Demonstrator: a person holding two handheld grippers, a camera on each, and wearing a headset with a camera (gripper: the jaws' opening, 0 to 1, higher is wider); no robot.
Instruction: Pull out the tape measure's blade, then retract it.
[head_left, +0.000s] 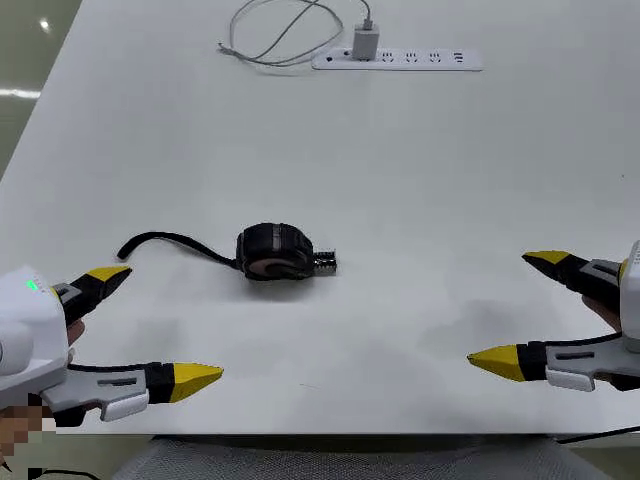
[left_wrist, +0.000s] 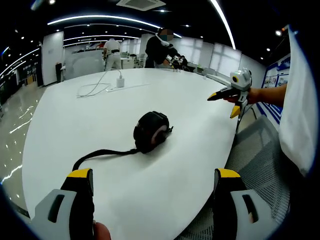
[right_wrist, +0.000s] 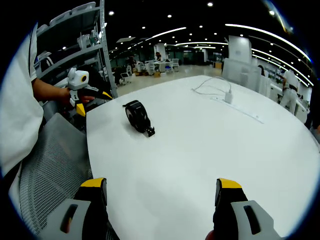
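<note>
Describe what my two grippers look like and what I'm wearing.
Both the left gripper and right gripper have white bodies with dark grey jaws ending in pointed yellow tips. A green light glows on the left one. The person's top is white.

— Table (head_left: 450, 200)?
— Smooth, white, low sheen with soft reflections.
— Tape measure (head_left: 272, 252)?
— Matt black casing, rubbery-looking. Bright metal at the hook (head_left: 326, 264) on its right. Dull black strap (head_left: 170, 240) on its left, material hard to tell.
— Left gripper (head_left: 170, 321), right gripper (head_left: 500, 307)?
— Glossy white plastic bodies, matt grey jaws, yellow tips.
— Top centre?
— Glossy white plastic power strip (head_left: 400, 59), smooth white cable (head_left: 280, 30). Polished, mirror-like floor (head_left: 25, 60) upper left. Coarse grey mesh (head_left: 350, 458) along the bottom edge.
</note>
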